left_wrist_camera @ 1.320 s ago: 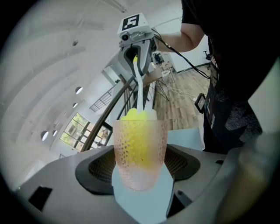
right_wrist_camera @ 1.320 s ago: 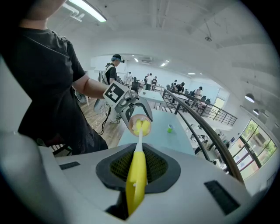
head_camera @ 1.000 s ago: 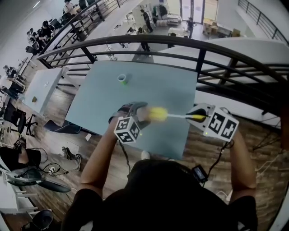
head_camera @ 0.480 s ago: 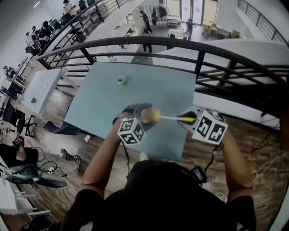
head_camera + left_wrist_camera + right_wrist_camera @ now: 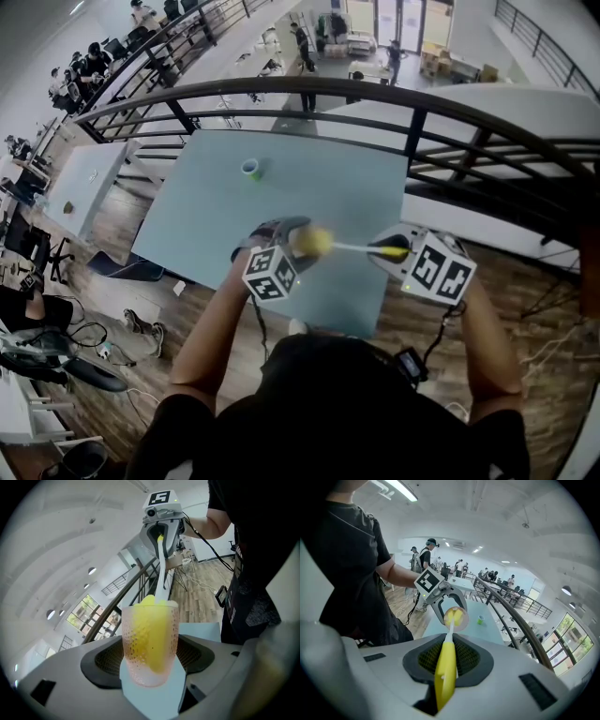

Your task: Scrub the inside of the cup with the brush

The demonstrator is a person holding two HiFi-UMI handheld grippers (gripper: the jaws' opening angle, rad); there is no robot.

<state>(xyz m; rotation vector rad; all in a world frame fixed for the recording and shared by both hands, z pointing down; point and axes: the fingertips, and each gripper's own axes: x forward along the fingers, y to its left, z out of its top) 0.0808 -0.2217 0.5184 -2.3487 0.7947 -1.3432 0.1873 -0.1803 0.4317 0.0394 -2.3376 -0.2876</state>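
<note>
Head view: left gripper [image 5: 287,238] tight on cup [image 5: 150,665], right gripper [image 5: 390,250] on brush [image 5: 313,241], green pot [image 5: 251,168] beyond.

- Head view looks steeply down from above the person onto the table [image 5: 216,216], with the left gripper [image 5: 298,242] and right gripper [image 5: 386,249] near.
- Left gripper view sits close behind the cup [image 5: 150,644], facing right.
- Right gripper view faces left along the brush [image 5: 445,667]; all three views share the cup.
</note>
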